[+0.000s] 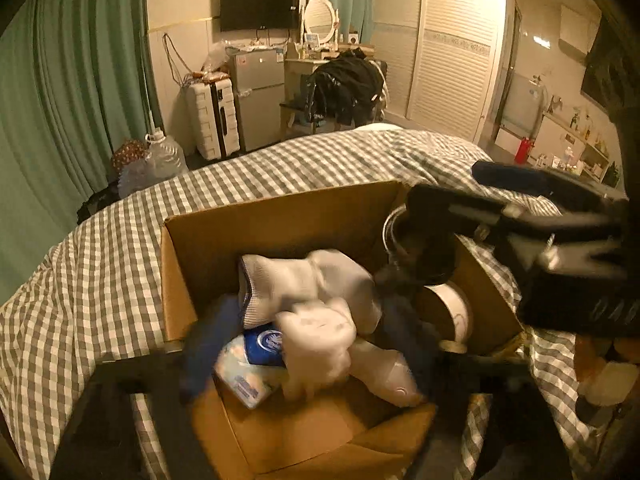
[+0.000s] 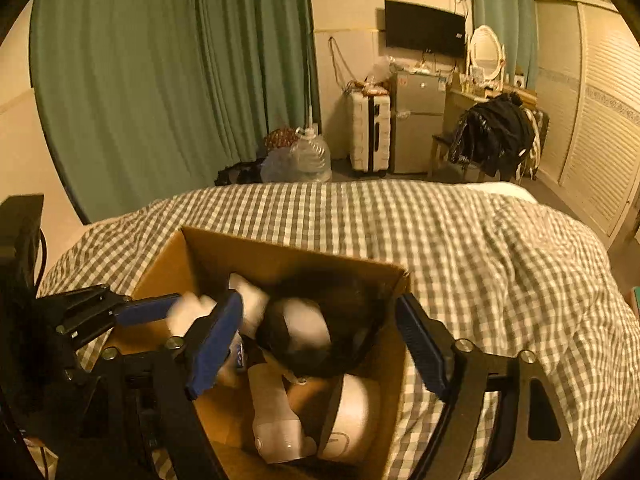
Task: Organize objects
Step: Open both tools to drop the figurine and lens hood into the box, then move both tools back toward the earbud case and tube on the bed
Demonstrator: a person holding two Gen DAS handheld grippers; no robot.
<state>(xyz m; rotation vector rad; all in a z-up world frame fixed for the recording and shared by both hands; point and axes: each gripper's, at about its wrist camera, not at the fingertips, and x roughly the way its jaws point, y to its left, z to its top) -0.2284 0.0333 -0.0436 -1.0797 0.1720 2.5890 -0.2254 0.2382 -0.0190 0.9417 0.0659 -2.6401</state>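
Nearest in the left wrist view, the left claw [image 1: 304, 344] reaches down into the open cardboard box [image 1: 280, 220], its two blue-padded fingers [image 1: 208, 344] blurred and set on either side of a white sock [image 1: 320, 344]. The sock sits between the pads, but the blur hides whether they grip it or only flank it, so I cannot tell if this claw is pressed together or spread. Under the sock lie a blue-and-white packet [image 1: 256, 364] and a pale bottle-like thing [image 1: 384, 372], both on the box floor. Another bundle of white socks [image 1: 304, 280] lies just behind, toward the box's far wall. A roll of tape [image 1: 456, 312] leans against the box's right wall.

In the right wrist view the right claw [image 2: 320, 344] hovers over the same box [image 2: 280, 252], tilted downward, its fingers [image 2: 218, 340] spread wide apart with nothing between them. Below the gap sits a dark, blurred black-and-white object [image 2: 320, 320] in the right part of the box; what it is cannot be made out. The left claw [image 2: 160, 312] enters this view from the left, over the box's left wall.

The box rests on a bed with a grey-and-white checked cover [image 2: 480, 260], toward its near edge. Beyond the bed's far edge stand green curtains [image 2: 160, 80], a white suitcase [image 2: 370, 136], a small fridge [image 2: 418, 120] and a wall television [image 2: 424, 28].
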